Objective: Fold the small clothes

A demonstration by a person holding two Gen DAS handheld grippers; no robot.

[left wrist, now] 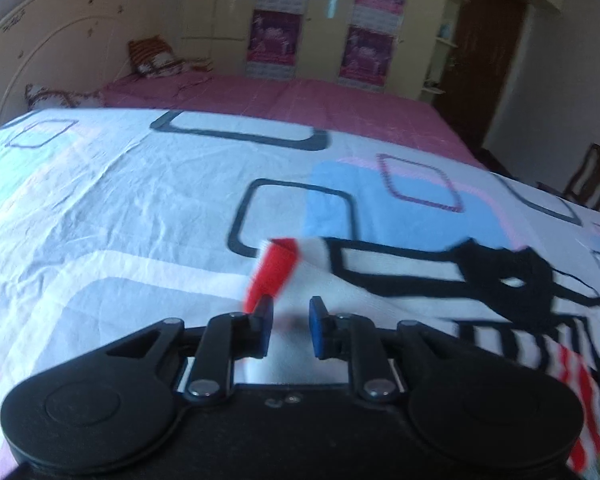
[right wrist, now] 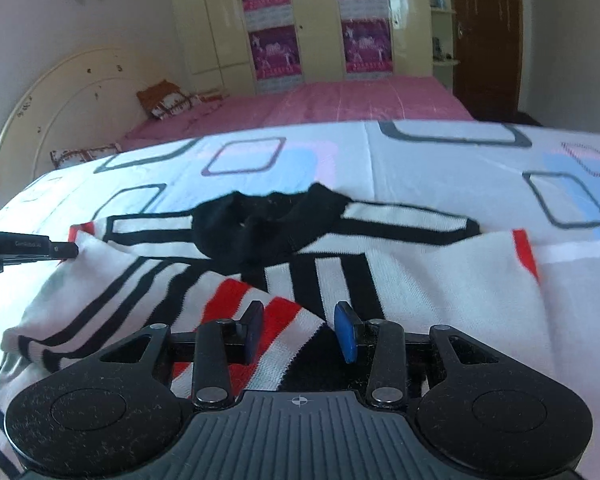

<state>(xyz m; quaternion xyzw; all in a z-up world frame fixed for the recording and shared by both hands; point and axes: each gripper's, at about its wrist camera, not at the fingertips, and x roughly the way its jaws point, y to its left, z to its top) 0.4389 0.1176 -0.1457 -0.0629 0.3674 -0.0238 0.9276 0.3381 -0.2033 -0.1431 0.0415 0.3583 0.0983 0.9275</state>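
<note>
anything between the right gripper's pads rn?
Right wrist view: the right gripper is open, and the sweater's red-and-white striped fold lies between its pads.

Between the jaws of the right gripper (right wrist: 299, 332) lies a knitted sweater (right wrist: 440, 300), its cloth ribbed and matt. The gripper itself is matt black plastic with shiny metal pivots. Beyond the jaws, the bed sheet (right wrist: 440, 160) is thin, creased cloth.
</note>
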